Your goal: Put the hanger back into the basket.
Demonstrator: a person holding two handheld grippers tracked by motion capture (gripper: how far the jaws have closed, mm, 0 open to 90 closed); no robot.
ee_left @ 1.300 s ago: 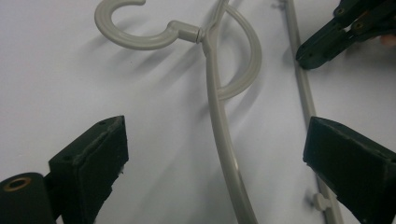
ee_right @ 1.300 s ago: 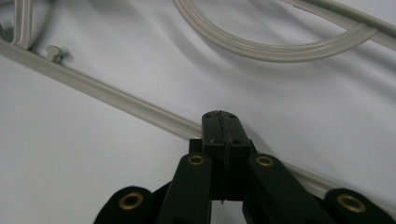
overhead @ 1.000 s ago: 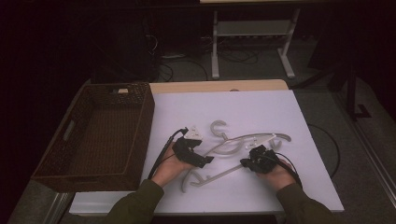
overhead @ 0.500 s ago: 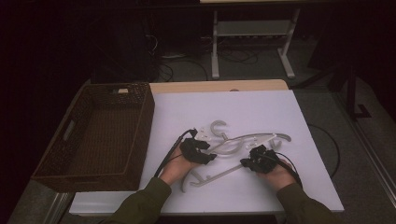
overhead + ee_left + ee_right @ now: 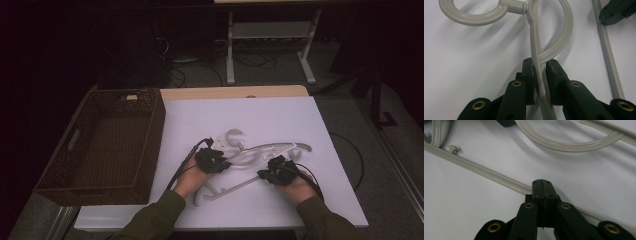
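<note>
Hanger clamped between left gripper jaws

Pale cream hangers on white table; dark brown wicker basket; black tongs.

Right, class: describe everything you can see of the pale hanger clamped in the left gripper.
The off-white plastic clothes hanger lies on the white table sheet, tangled with other hangers. It has a ribbed round hook on a short neck and a thin curved arm. The left gripper has just closed on that arm, which runs between its pads.
</note>
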